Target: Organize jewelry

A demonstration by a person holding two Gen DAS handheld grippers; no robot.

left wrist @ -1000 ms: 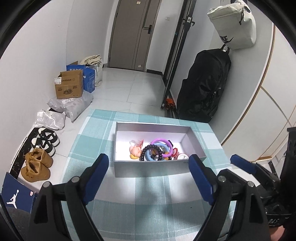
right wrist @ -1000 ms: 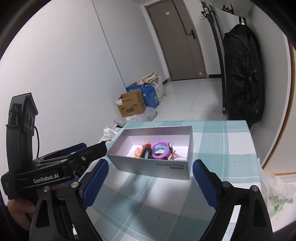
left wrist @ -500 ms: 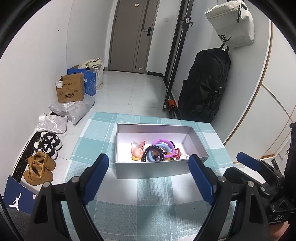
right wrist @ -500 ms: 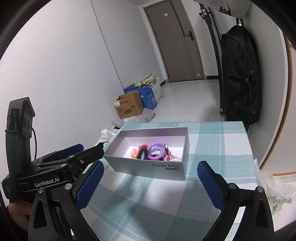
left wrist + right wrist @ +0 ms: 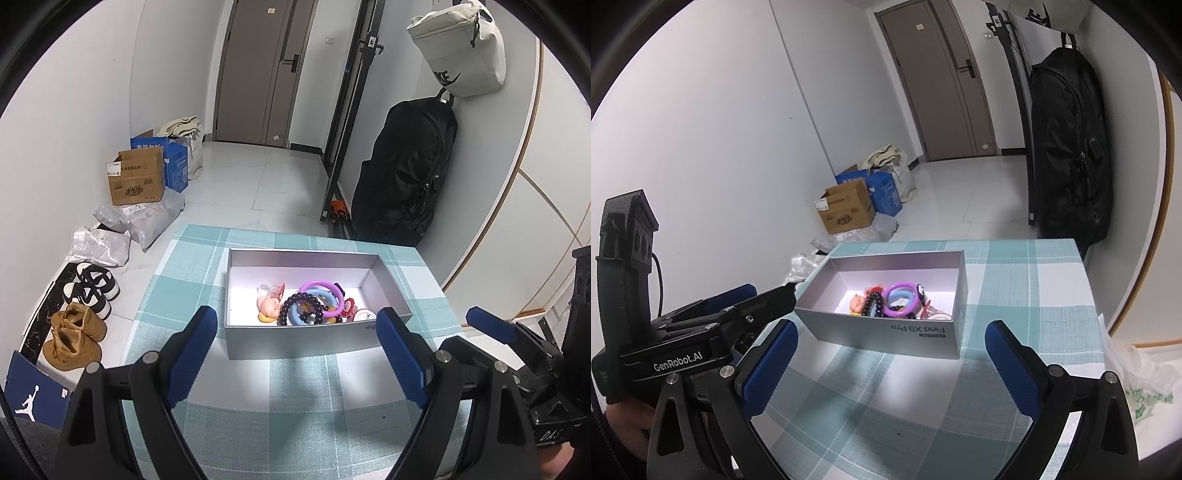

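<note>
A silver open box [image 5: 295,341] stands on the teal checked tablecloth [image 5: 295,402]. In it lie a purple ring [image 5: 320,287], a blue ring [image 5: 295,320], a dark bead bracelet [image 5: 295,300], a small pink doll [image 5: 269,305] and other small pieces. The box also shows in the right wrist view [image 5: 886,330] with the rings [image 5: 900,301] inside. My left gripper [image 5: 295,345] is open and empty, above the cloth just in front of the box. My right gripper [image 5: 892,354] is open and empty, in front of the box's right end.
The table's far edge drops to a tiled floor with cardboard boxes [image 5: 136,181], plastic bags and shoes [image 5: 74,332] at the left. A black backpack [image 5: 402,173] hangs at the wall behind the table. A plastic bag [image 5: 1141,384] lies off the table's right edge.
Both grippers have drawn back and risen slightly, so the box sits a little farther off in both views. Both stay open and empty. The box contents have not moved.
</note>
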